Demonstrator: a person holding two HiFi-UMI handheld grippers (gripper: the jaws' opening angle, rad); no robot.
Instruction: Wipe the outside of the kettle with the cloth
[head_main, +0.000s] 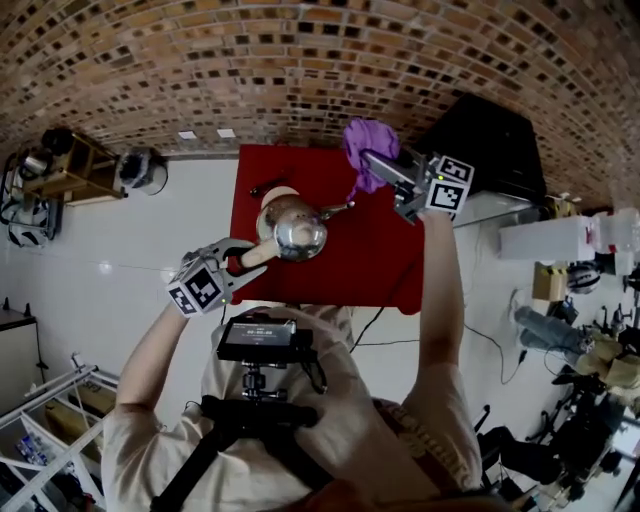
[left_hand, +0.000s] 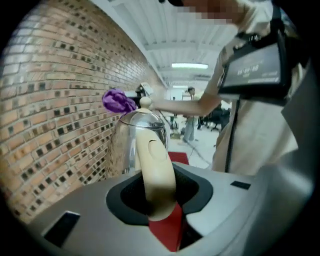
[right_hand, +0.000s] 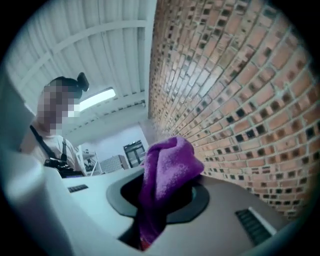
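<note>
The left hand-held gripper (head_main: 243, 257) is closed on the kettle's cream handle (left_hand: 157, 172). In the left gripper view the handle fills the gap between the jaws, and the steel kettle (left_hand: 141, 134) stands just ahead of them with its lid knob uppermost. The right hand-held gripper (head_main: 378, 168) pinches the purple cloth (right_hand: 167, 170), with a bunched fold sticking out past the jaws and a tail hanging below them. In the head view the cloth (head_main: 365, 145) is held up in the air beyond the far edge of the red bench (head_main: 385, 265) and is clear of the kettle (head_main: 297, 233). The coming move turns on that gap: from the right hand-held gripper the kettle lies lower, nearer the person and off toward the other hand-held gripper, with its spout (head_main: 338, 209) as the closest part. The kettle's long axis, from handle to spout, runs roughly from the left hand-held gripper toward the right one, so the cloth would most likely meet the spout side of the body first. The left hand-held gripper is touching the kettle while the right is well apart from it, so the left appears to steady it while the right brings the cloth in. Whether the kettle's base rests on the bench or is lifted slightly off it cannot be told.
</note>
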